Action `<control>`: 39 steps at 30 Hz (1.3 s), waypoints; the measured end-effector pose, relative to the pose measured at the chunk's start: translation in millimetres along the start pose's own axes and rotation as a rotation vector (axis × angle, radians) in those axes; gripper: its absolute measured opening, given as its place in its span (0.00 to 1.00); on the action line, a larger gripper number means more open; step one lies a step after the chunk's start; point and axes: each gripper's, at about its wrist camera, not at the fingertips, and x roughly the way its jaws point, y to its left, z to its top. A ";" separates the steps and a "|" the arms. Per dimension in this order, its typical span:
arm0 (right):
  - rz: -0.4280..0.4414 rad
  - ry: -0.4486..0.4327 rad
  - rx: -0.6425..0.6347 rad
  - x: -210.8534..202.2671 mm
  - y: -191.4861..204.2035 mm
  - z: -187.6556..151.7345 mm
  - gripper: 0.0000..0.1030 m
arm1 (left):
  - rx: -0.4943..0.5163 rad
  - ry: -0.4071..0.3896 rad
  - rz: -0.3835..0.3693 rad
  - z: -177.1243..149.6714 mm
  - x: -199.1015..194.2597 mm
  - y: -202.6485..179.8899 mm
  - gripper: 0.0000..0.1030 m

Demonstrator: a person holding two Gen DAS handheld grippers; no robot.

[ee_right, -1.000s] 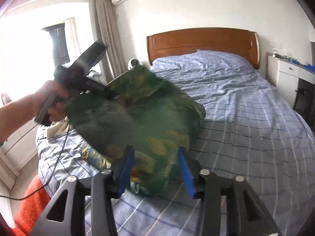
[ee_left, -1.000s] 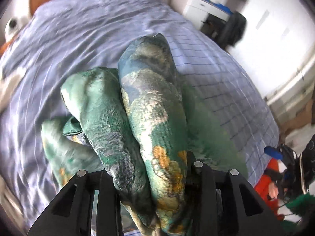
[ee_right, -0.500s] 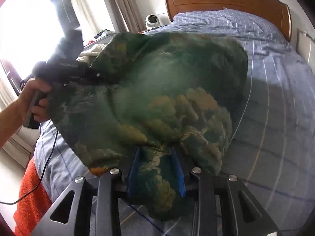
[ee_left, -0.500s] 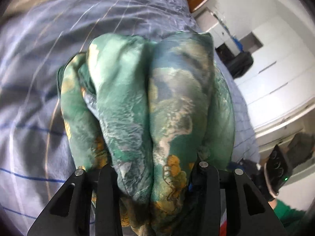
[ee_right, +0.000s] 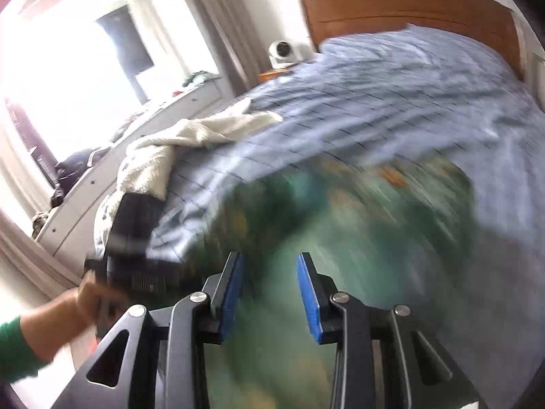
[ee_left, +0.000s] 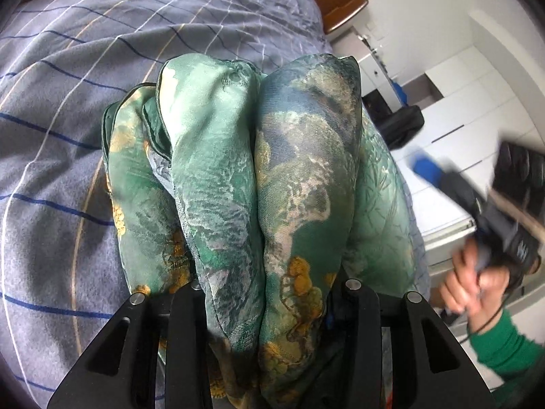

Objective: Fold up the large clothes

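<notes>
Left wrist view: green garment (ee_left: 272, 177) hangs bunched over the bed (ee_left: 68, 102), clamped in my left gripper (ee_left: 269, 293). My right gripper (ee_right: 269, 293) stands parted; cloth lies blurred past it, so contact is unclear. Judged step: laying out. Next: spread it flat.

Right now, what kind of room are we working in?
Most likely a bedroom: a bed with a blue checked cover, a brown wooden headboard, and curtains beside a bright window.
</notes>
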 end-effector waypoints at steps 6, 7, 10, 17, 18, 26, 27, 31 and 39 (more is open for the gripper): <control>0.006 0.295 -0.127 146.7 17.6 16.7 0.32 | -0.017 -0.005 0.052 -12.0 -2.2 23.7 0.38; -0.008 0.304 -0.144 156.0 17.7 14.7 0.32 | -0.042 -0.012 0.033 -12.2 -0.9 31.2 0.37; -0.057 0.277 -0.188 165.1 21.9 3.9 0.31 | -0.041 -0.022 0.022 -12.3 3.0 37.6 0.37; -0.027 0.269 -0.132 158.9 8.8 11.2 0.31 | -0.044 -0.023 0.003 -13.0 -3.6 36.8 0.37; -0.031 0.268 -0.126 152.7 9.9 14.7 0.32 | -0.039 -0.024 0.001 -13.5 -5.0 34.8 0.37; -0.057 0.164 -0.126 -0.1 10.8 -45.0 0.33 | -0.039 -0.033 -0.010 -16.7 -11.4 35.3 0.38; -0.087 0.171 -0.123 -19.4 10.1 -65.1 0.33 | -0.038 -0.033 -0.011 -16.8 -11.3 35.1 0.38; -0.190 0.178 -0.126 -55.8 15.0 -124.6 0.32 | -0.027 -0.033 -0.012 -20.1 -10.3 31.5 0.39; -0.304 0.183 -0.103 -18.7 9.0 -149.6 0.32 | -0.034 -0.041 0.023 -20.6 -10.1 24.3 0.40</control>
